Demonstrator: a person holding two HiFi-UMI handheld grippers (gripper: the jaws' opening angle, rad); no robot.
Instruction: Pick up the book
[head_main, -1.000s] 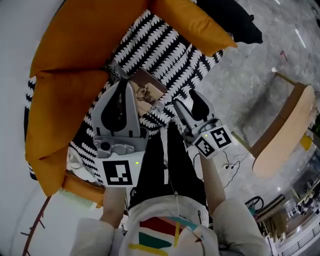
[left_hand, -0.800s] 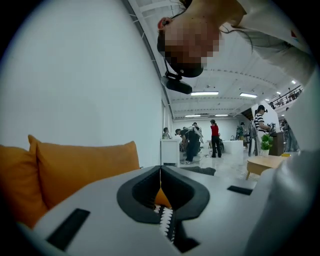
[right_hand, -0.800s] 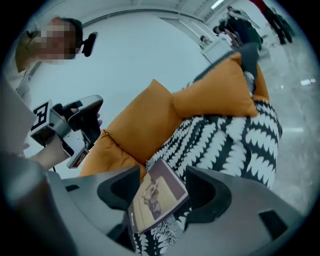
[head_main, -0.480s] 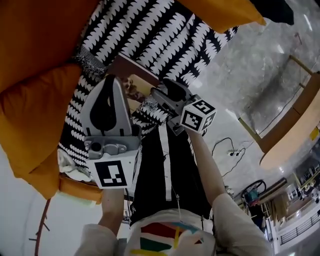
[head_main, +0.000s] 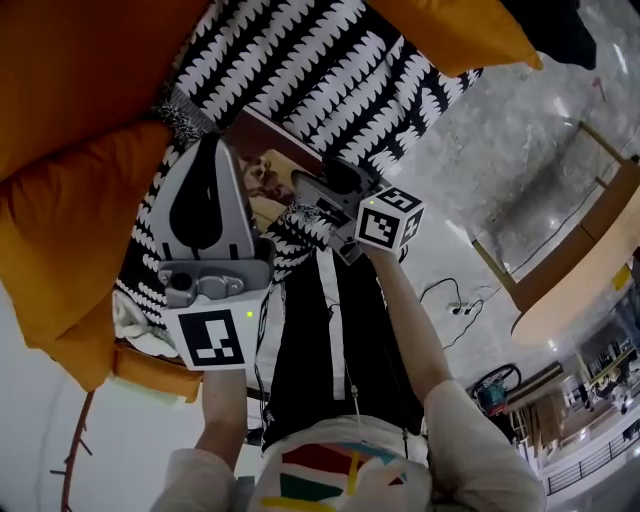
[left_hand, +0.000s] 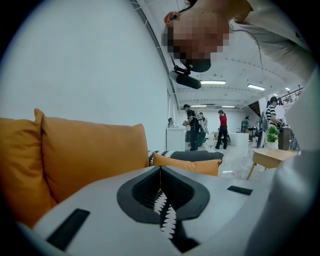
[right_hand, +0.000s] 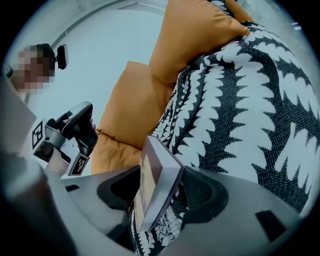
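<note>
The book (head_main: 262, 170), brown with a picture on its cover, lies on the black-and-white blanket (head_main: 300, 70) of an orange sofa. My right gripper (head_main: 315, 190) is at the book's near right corner, turned on its side. In the right gripper view the book (right_hand: 156, 170) stands edge-on between the jaws, and both jaw tips touch it, so the right gripper (right_hand: 160, 175) is shut on it. My left gripper (head_main: 205, 145) hovers just left of the book, over the blanket. Its jaws meet in a line with nothing between them, as the left gripper (left_hand: 160, 167) view shows.
Orange cushions (head_main: 70, 220) rise left of the blanket and another (head_main: 450, 30) lies at its far end. To the right are marble floor (head_main: 520, 150), a cable (head_main: 450, 300) and a wooden table (head_main: 590, 290). People stand far off in the room (left_hand: 205, 130).
My right gripper has reached forward to the book's corner, rolled onto its side and taken the book between its jaws. The left gripper stays near the book's left side.
</note>
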